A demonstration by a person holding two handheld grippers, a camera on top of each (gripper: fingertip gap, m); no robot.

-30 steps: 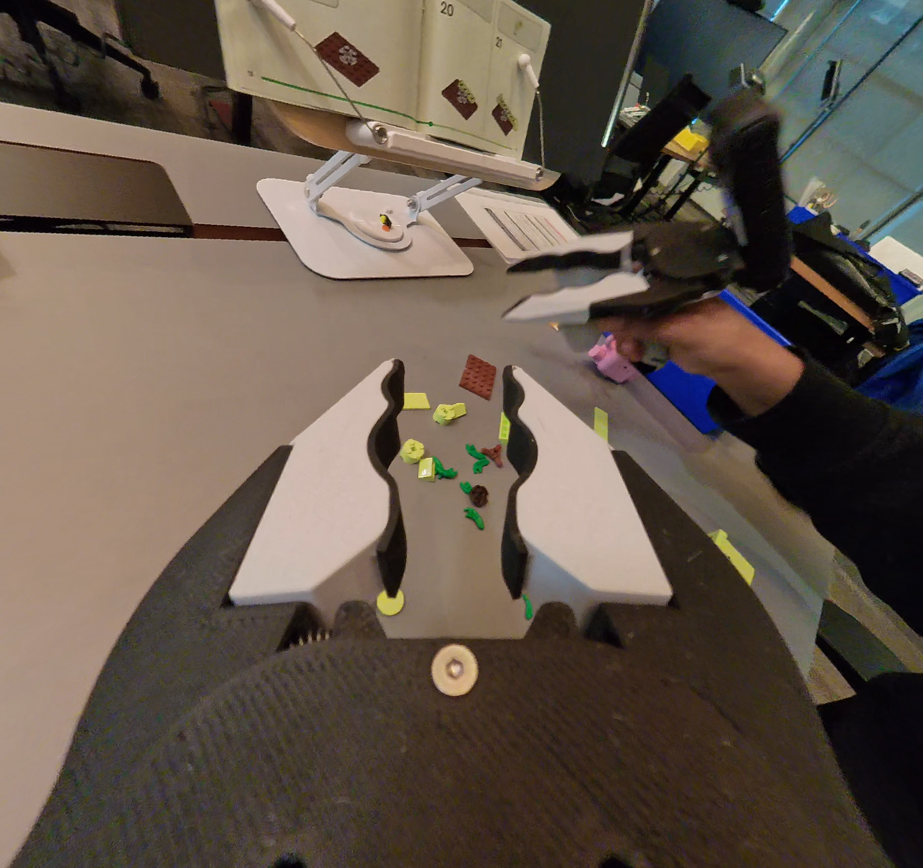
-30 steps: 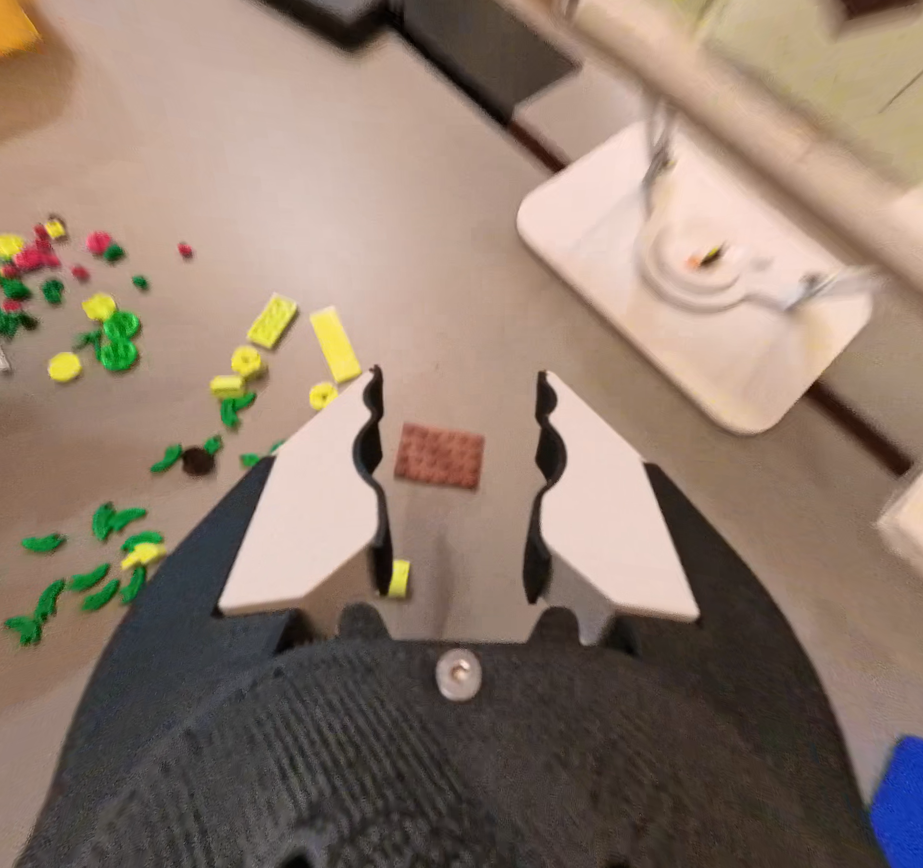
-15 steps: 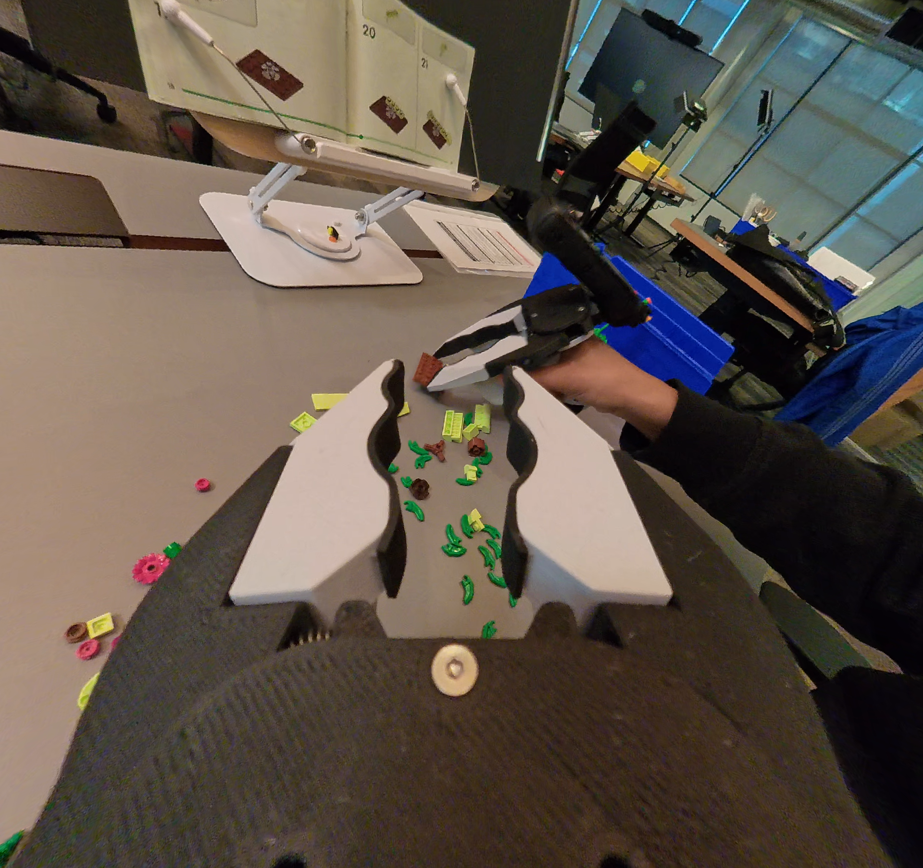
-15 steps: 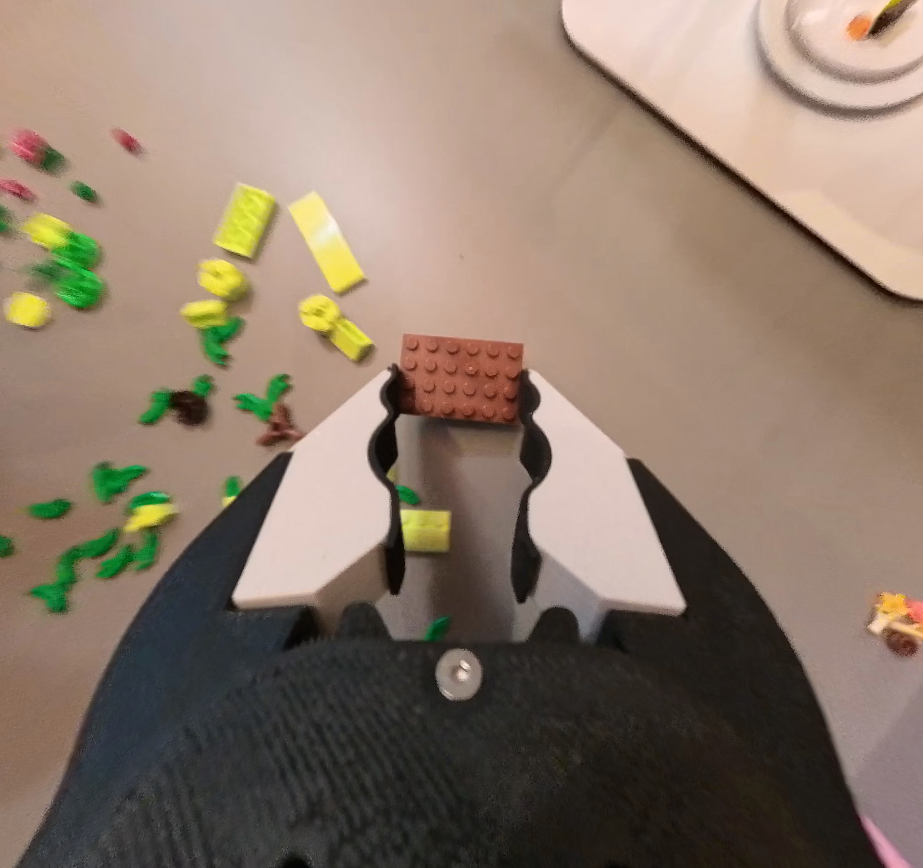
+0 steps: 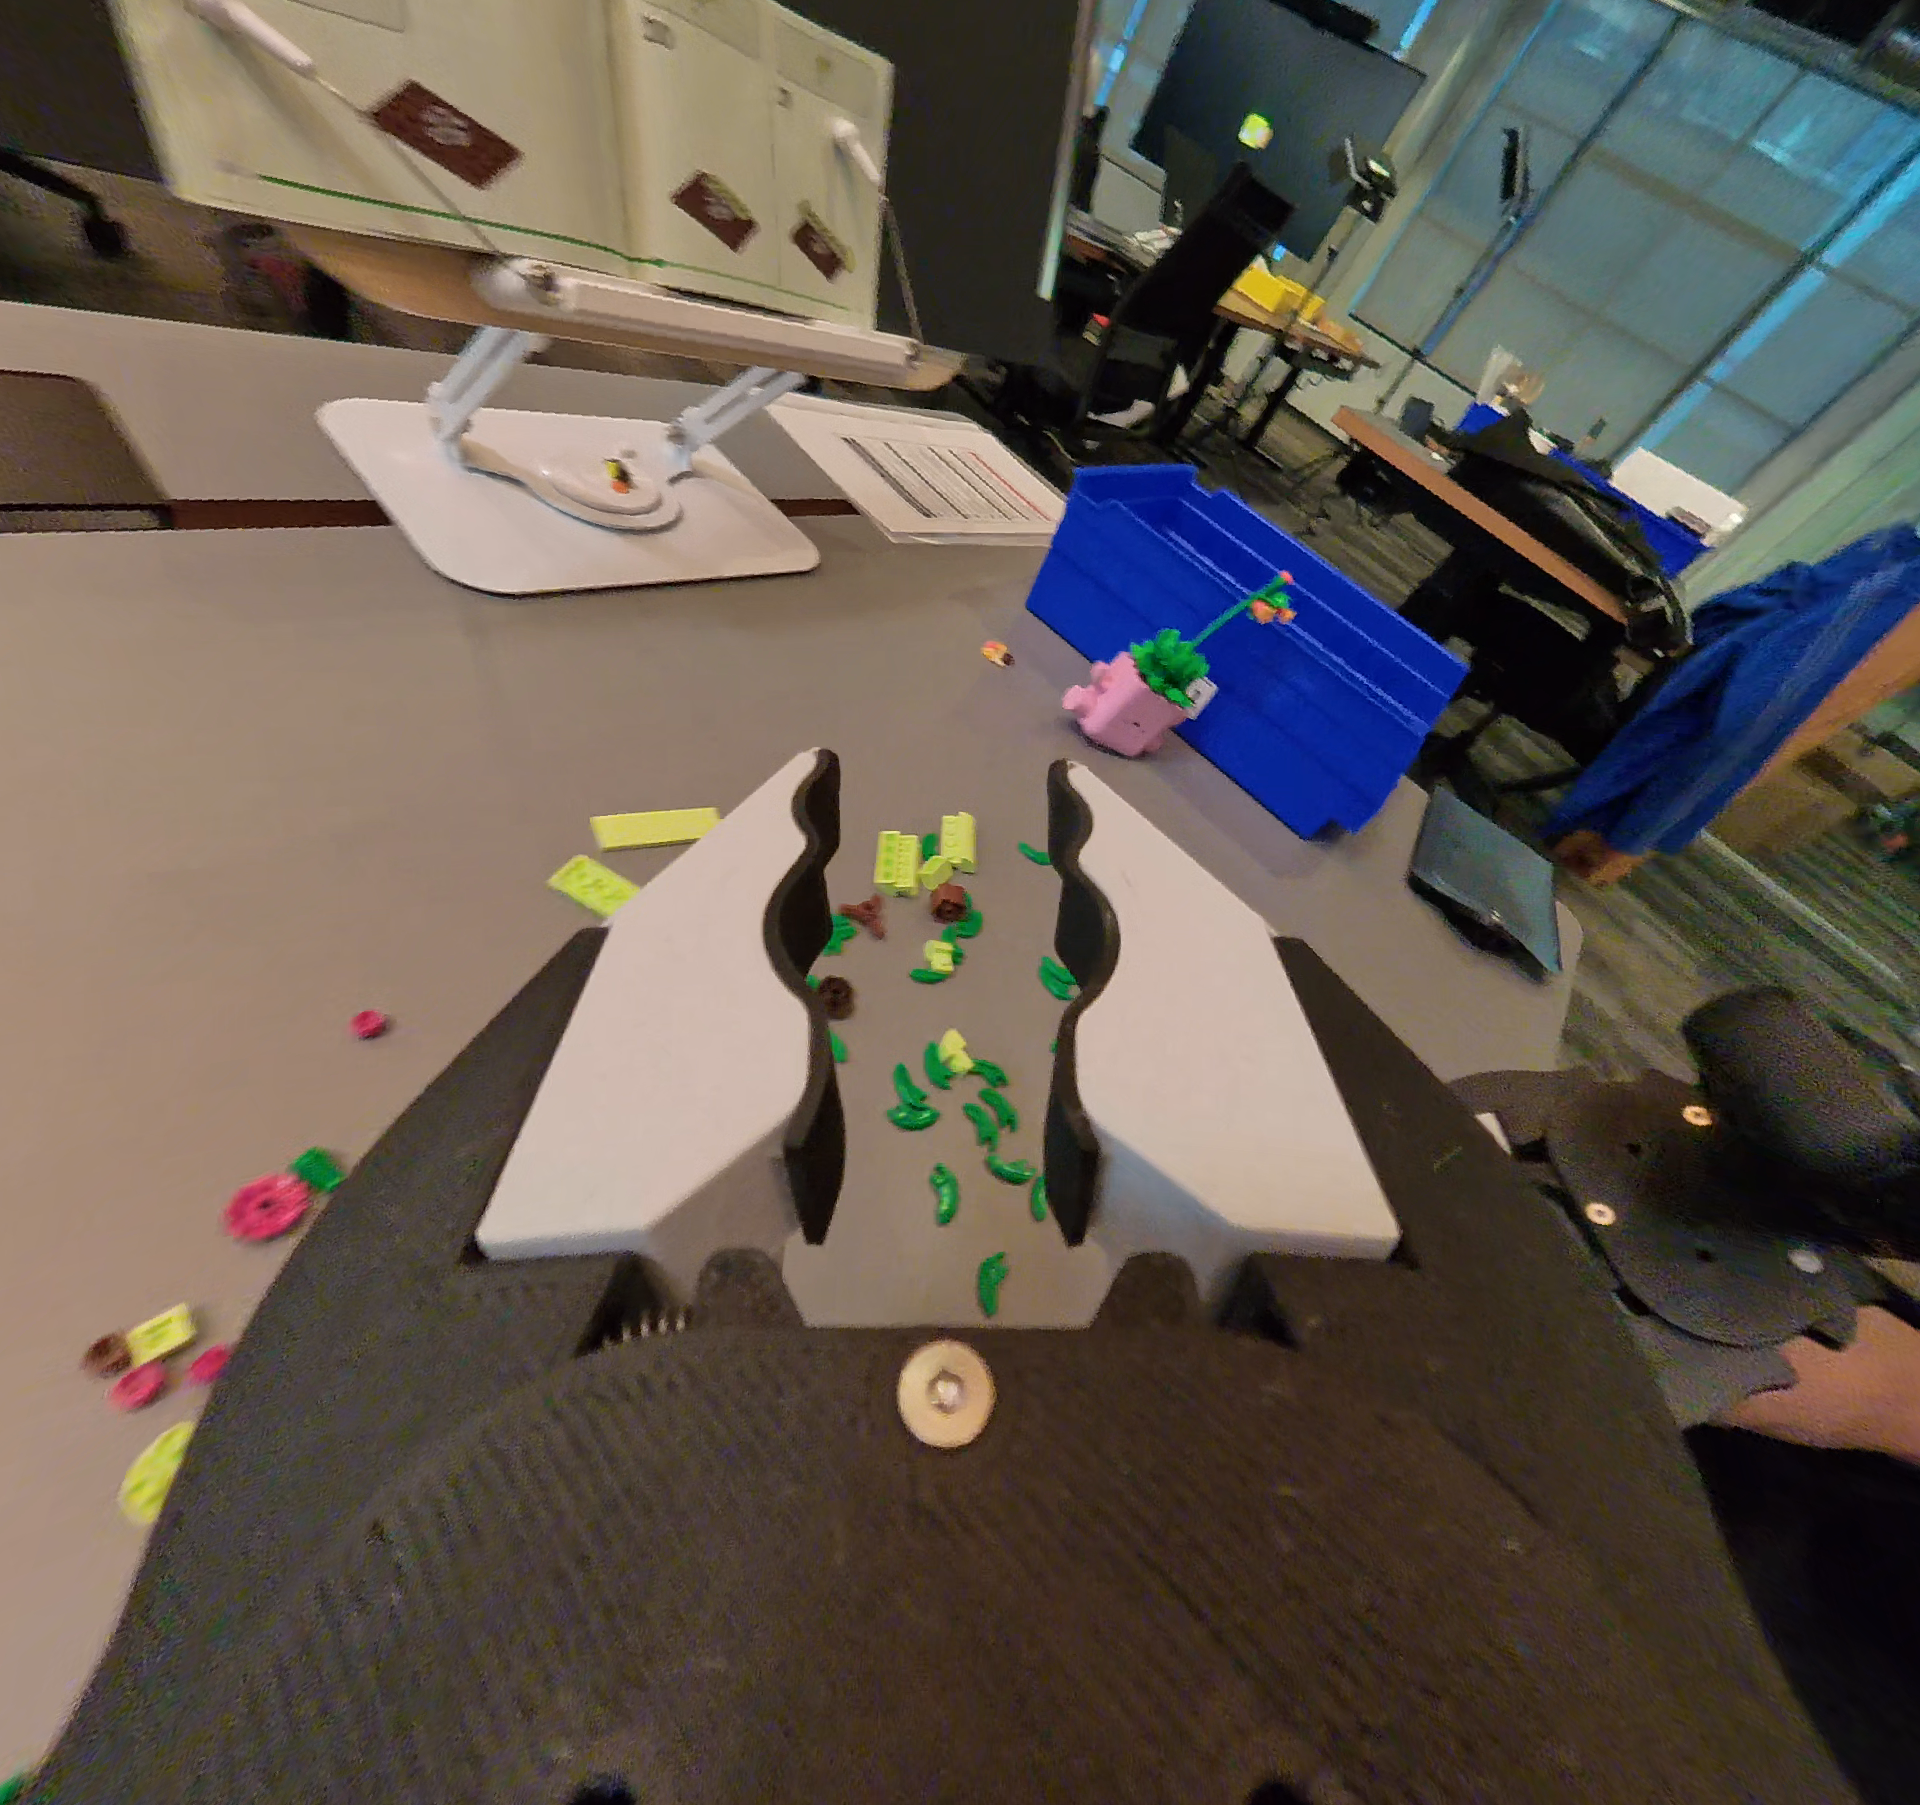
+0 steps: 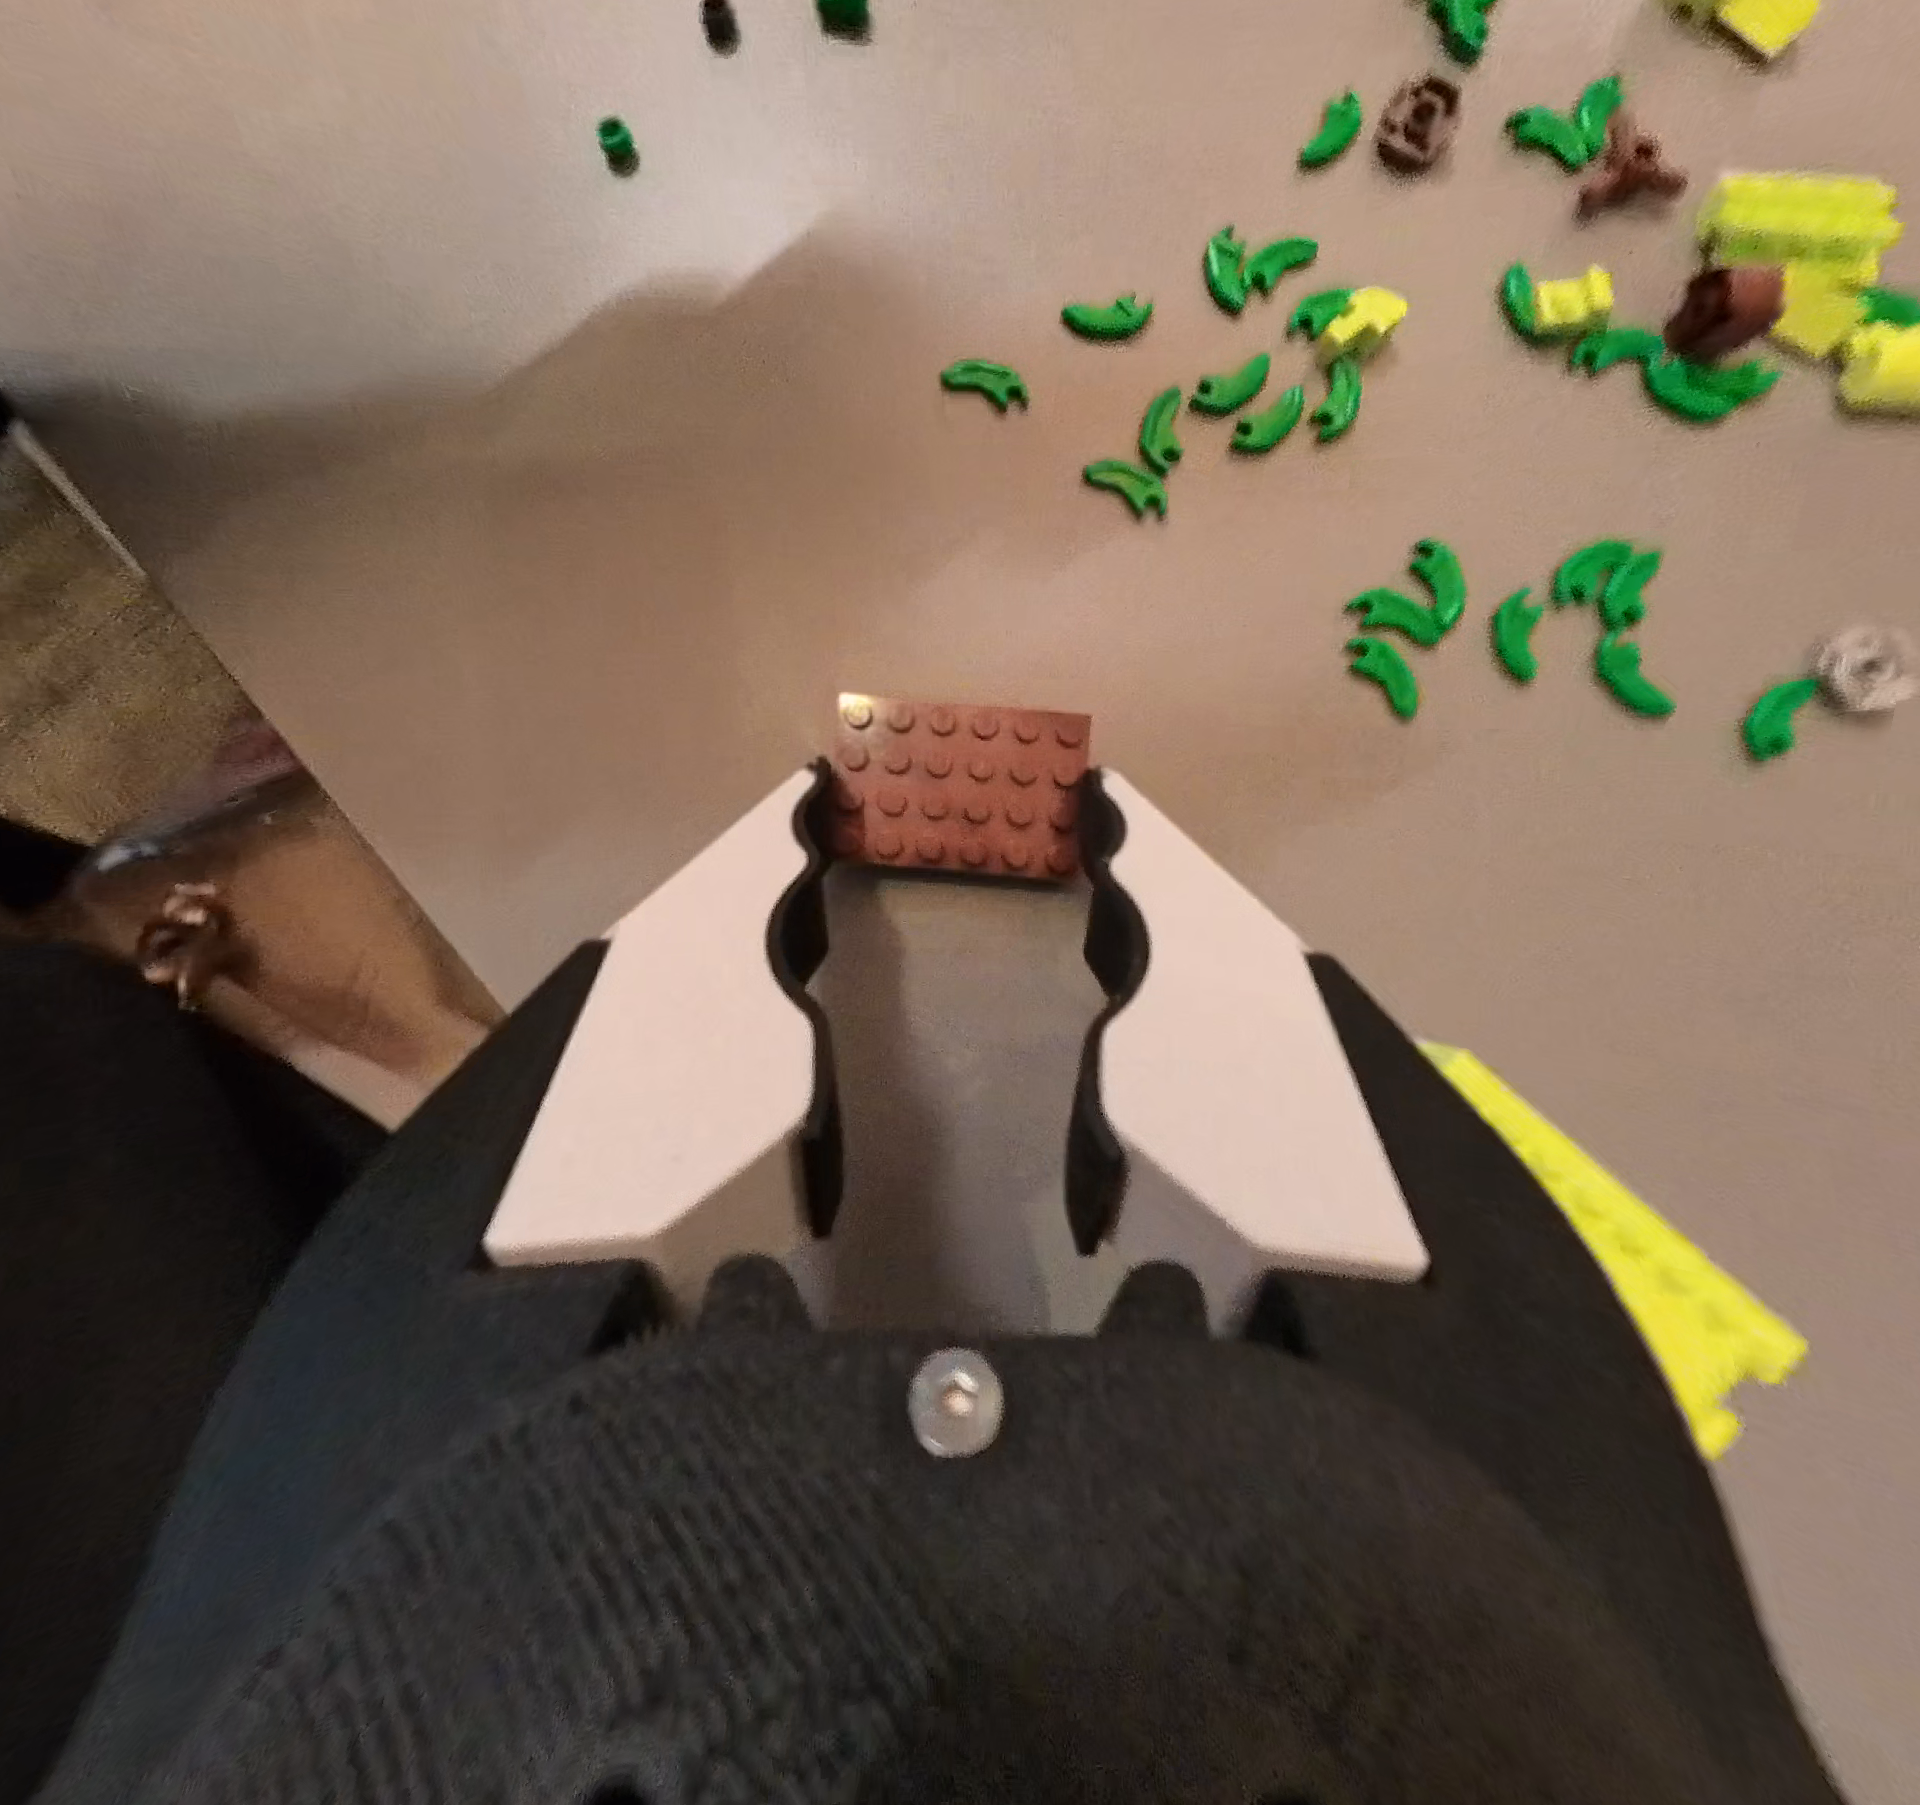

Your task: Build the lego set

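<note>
My right gripper [image 6: 958, 791] is shut on a brown studded plate [image 6: 961, 784], held flat between its fingertips above the grey table [image 6: 520, 249]. Loose green leaf pieces [image 6: 1236, 405], lime bricks [image 6: 1797, 223] and small brown pieces [image 6: 1415, 122] lie scattered to its upper right. My left gripper [image 5: 940, 779] is open and empty above the table, with green leaf pieces [image 5: 971, 1101] and lime bricks [image 5: 920, 856] showing between its fingers. The right gripper's black body [image 5: 1745, 1173] shows at the right edge of the left wrist view.
An instruction booklet on a white stand [image 5: 540, 498] is at the back of the table. A blue bin [image 5: 1247, 633] stands at the right with a pink pot model with green leaves [image 5: 1138, 695] beside it. Pink pieces [image 5: 265, 1207] lie left. A large lime plate [image 6: 1642, 1267] lies by my right gripper. The left gripper's tips are roughly 25 cm from the right gripper's.
My right gripper closed on the brown plate, lifted it and carried it back toward the near table edge, out from in front of the left gripper. The left gripper stayed open.
</note>
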